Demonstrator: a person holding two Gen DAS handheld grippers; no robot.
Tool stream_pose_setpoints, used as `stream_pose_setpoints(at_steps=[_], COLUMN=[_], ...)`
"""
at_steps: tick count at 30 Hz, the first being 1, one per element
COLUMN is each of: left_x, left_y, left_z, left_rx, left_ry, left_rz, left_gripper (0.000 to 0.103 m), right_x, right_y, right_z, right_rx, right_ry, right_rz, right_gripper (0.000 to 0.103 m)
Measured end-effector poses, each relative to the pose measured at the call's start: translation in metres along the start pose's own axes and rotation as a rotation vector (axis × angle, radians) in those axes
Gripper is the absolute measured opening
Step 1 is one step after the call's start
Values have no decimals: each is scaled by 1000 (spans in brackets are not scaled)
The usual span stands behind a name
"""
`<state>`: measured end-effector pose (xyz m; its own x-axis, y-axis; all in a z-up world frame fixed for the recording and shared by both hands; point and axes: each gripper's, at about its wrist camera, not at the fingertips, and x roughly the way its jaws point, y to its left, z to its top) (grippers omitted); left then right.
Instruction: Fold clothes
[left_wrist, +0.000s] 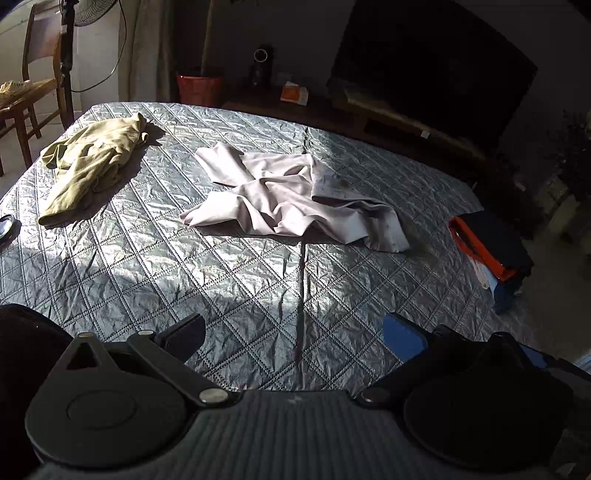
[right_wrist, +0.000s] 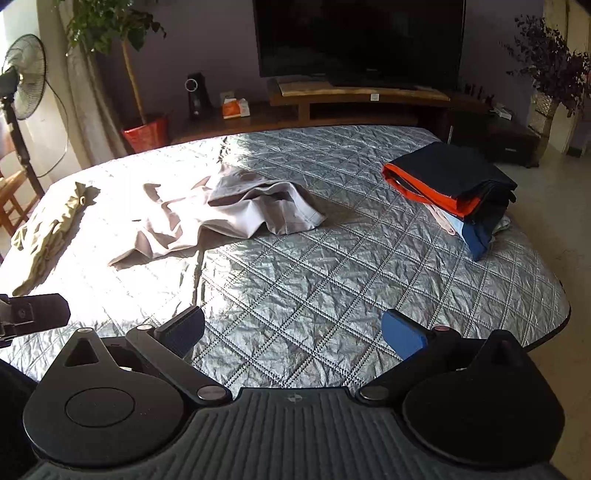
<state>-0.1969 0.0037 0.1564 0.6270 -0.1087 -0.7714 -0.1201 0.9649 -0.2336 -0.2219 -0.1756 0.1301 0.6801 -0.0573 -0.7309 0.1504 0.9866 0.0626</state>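
Note:
A crumpled pale grey garment (left_wrist: 295, 195) lies in the middle of the quilted silver bed cover (left_wrist: 184, 266); it also shows in the right wrist view (right_wrist: 221, 214). A crumpled olive garment (left_wrist: 88, 162) lies at the far left, also in the right wrist view (right_wrist: 48, 232). A stack of folded clothes (right_wrist: 454, 188), dark with orange trim on top, sits at the right edge, also in the left wrist view (left_wrist: 487, 243). My left gripper (left_wrist: 295, 336) is open and empty above the near cover. My right gripper (right_wrist: 295, 332) is open and empty, well short of the grey garment.
A wooden chair (left_wrist: 33, 74) and a standing fan (right_wrist: 22, 85) are at the far left. A TV (right_wrist: 362, 37) on a low wooden stand (right_wrist: 354, 99), a red plant pot (right_wrist: 146, 134) and a tissue box (right_wrist: 236, 107) are beyond the bed.

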Motion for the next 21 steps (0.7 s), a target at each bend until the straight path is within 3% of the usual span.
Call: stream_pose_setpoints(at_steps=[3, 5, 15, 21], left_x=[-10, -12, -19, -26], left_y=[-1, -7, -10, -12], left_z=[-7, -9, -14, -16], left_rx=[-23, 43, 51, 55], left_ry=[-33, -37, -22, -20], left_rz=[40, 60, 124, 113], left_gripper=[102, 102, 102, 102], right_x=[-11, -18, -43, -56], right_y=[-2, -3, -1, 9], right_z=[-1, -1, -1, 0], right_rx=[-10, -20, -56, -99], right_ry=[-19, -36, -76, -112], right_rz=[-11, -19, -16, -19], right_gripper=[102, 103, 103, 103])
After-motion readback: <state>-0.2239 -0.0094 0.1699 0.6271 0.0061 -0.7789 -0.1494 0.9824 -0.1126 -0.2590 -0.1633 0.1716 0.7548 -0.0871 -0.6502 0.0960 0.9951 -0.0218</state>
